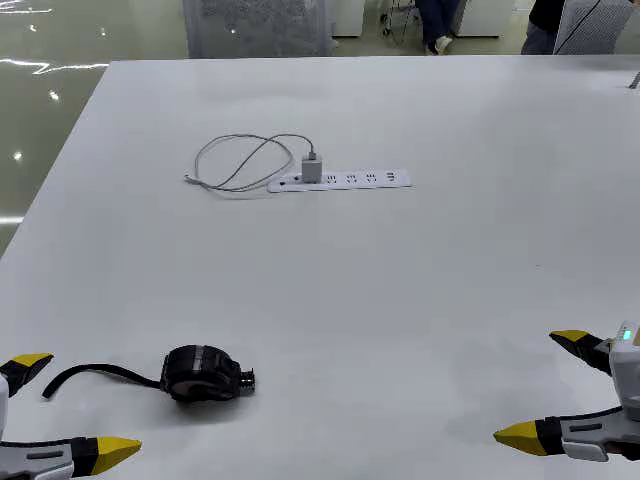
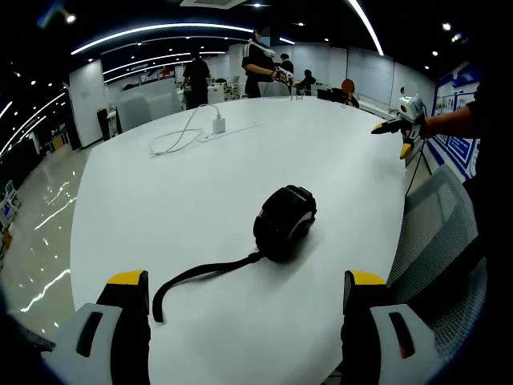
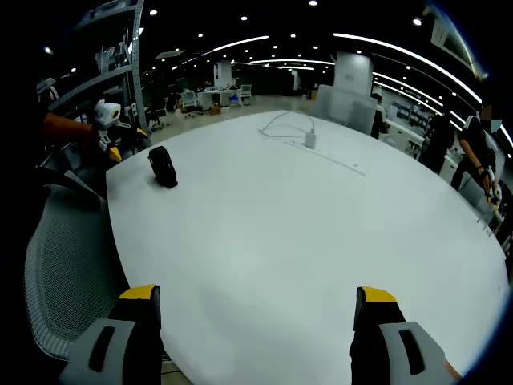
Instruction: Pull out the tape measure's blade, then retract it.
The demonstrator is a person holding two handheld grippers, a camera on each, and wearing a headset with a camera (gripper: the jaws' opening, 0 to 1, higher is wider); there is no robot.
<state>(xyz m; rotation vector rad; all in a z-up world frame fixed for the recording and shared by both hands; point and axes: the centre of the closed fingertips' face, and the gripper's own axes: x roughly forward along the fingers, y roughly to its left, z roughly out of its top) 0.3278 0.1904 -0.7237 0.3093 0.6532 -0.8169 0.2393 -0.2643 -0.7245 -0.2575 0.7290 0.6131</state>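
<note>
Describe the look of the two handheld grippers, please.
The left gripper and the right gripper look alike: pointed yellow fingertips, black sections behind them, light grey bodies. A small green light glows on the right one.

The table (image 1: 400, 300) is plain white. At the lower left of the head view, the tape measure (image 1: 203, 374) is black with a black strap (image 1: 90, 373). The left gripper (image 1: 72, 405) and right gripper (image 1: 545, 386) have yellow tips, black fingers and pale grey bodies. In the upper middle, the power strip (image 1: 345, 180), charger (image 1: 311, 168) and cable (image 1: 240, 165) are white. The floor (image 1: 40, 120) at upper left is glossy grey-green.
</note>
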